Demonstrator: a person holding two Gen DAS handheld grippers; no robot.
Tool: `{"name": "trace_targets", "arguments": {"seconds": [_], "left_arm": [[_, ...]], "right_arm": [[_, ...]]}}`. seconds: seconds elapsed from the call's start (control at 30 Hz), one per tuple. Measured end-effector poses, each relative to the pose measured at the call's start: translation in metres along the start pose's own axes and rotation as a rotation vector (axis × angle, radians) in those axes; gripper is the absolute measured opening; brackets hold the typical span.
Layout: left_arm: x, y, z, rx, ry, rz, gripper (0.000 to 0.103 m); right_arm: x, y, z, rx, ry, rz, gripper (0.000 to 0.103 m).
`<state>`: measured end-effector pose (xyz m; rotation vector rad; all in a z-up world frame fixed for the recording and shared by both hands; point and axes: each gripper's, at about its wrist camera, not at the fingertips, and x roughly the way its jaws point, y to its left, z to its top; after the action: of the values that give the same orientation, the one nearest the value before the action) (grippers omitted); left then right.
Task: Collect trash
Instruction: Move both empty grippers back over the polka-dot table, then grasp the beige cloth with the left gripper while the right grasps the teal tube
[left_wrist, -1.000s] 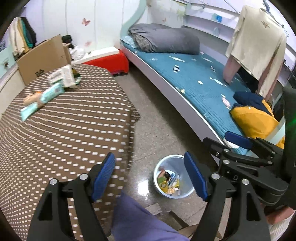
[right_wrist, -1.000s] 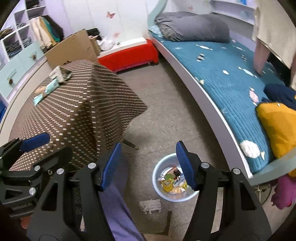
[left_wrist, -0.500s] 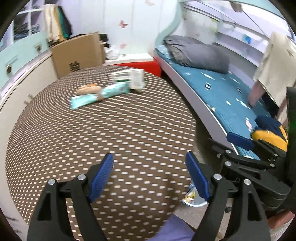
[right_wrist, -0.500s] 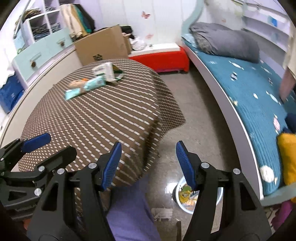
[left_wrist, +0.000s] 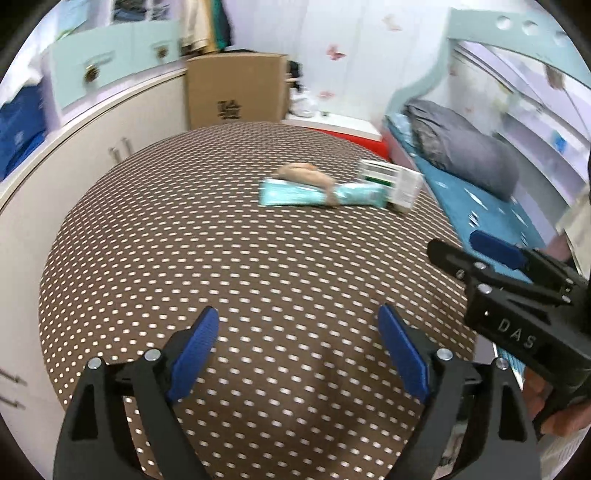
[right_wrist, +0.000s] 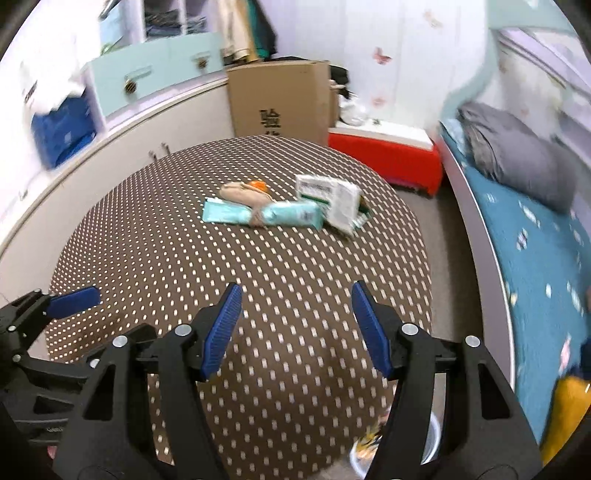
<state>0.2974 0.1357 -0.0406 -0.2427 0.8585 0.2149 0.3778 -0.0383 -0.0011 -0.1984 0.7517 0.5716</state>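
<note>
Two grippers, left gripper (left_wrist: 297, 349) and right gripper (right_wrist: 295, 325), hover low in frame over dotted brown surface (left_wrist: 221, 258), jaws apart on both, nothing held. Trash sits upper middle: teal wrapper (right_wrist: 258, 214), tan crumpled bit (right_wrist: 242, 192) lying on it, white-green box (right_wrist: 332, 201) touching wrapper's right end. Trash bin (right_wrist: 430, 437) peeks out bottom right on floor, pretty blurry tbh.

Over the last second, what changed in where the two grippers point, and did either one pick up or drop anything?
Both swung up from the floor bin toward the table: the left gripper and right gripper now face the trash pile, with its teal wrapper and white box. The bin has slid to the frame's bottom edge. Both grippers stayed open and empty; the trash has not moved.
</note>
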Motion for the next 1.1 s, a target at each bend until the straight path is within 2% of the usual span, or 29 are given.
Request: {"name": "trace_targets", "arguments": {"seconds": [0.2,0.33,0.5,0.63,0.67,0.7,0.73,0.83,0.93,0.97,1.03,1.07,1.1], "left_arm": [[0.012,0.034,0.011,-0.146,-0.003,0.076,0.088],[0.024,0.052,0.020,-0.221,0.002,0.113,0.088],[0.041,0.068,0.032,-0.286,0.013,0.110,0.088],[0.056,0.077,0.039,-0.316,0.030,0.122,0.088],[0.059,0.079,0.039,-0.320,0.035,0.120,0.088],[0.062,0.079,0.039,-0.324,0.038,0.120,0.088],[0.065,0.082,0.040,-0.327,0.043,0.121,0.088],[0.070,0.089,0.038,-0.335,0.062,0.118,0.088],[0.065,0.089,0.030,-0.325,0.061,0.112,0.088],[0.062,0.088,0.027,-0.319,0.060,0.108,0.088],[0.057,0.087,0.022,-0.299,0.059,0.106,0.088],[0.055,0.087,0.020,-0.291,0.058,0.106,0.088],[0.052,0.087,0.018,-0.283,0.057,0.107,0.088]], "right_arm": [[0.041,0.025,0.033,-0.176,0.033,0.063,0.062],[0.074,0.037,0.049,-0.289,0.054,0.114,0.068],[0.126,0.041,0.066,-0.359,0.143,0.135,0.069],[0.151,0.039,0.069,-0.375,0.195,0.124,0.067],[0.151,0.037,0.069,-0.359,0.204,0.138,0.060],[0.150,0.034,0.069,-0.338,0.226,0.161,0.042],[0.149,0.034,0.070,-0.328,0.238,0.167,0.038],[0.140,0.036,0.064,-0.299,0.273,0.134,0.034],[0.123,0.041,0.050,-0.251,0.303,0.147,0.033],[0.118,0.044,0.045,-0.234,0.315,0.145,0.035],[0.108,0.049,0.037,-0.208,0.335,0.169,0.055],[0.103,0.054,0.034,-0.212,0.323,0.188,0.068],[0.101,0.059,0.033,-0.230,0.298,0.190,0.068]]}}
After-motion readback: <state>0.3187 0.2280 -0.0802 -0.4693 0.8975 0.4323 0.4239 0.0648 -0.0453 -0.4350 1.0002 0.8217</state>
